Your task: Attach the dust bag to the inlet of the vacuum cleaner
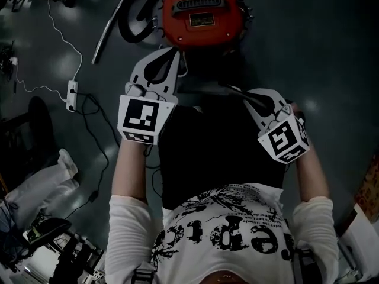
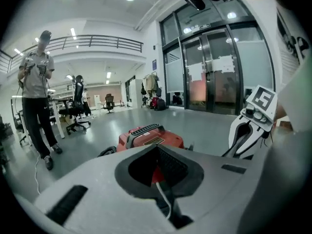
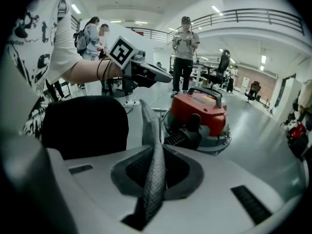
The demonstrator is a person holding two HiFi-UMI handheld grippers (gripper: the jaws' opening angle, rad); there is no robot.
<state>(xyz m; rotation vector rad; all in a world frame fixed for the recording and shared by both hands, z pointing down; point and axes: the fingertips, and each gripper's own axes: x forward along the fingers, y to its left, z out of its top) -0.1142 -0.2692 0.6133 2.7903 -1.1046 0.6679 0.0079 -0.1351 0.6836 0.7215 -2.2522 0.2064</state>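
Dark floor (image 1: 331, 52) held the red vacuum cleaner (image 1: 201, 10), a hose (image 1: 133, 16) and a power strip (image 1: 71, 94). The left gripper (image 2: 158, 150) and right gripper (image 3: 157, 147) had jaws shut tight on the black dust bag (image 1: 219, 147), spread between them near the vacuum cleaner.

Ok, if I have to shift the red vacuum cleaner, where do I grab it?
Grip the black carry handle on top of the vacuum cleaner, coming from above with the jaws across the bar. It arches clear of the rounded red body, which looks too wide to clamp. The right gripper is shut on the dust bag, so free one first.
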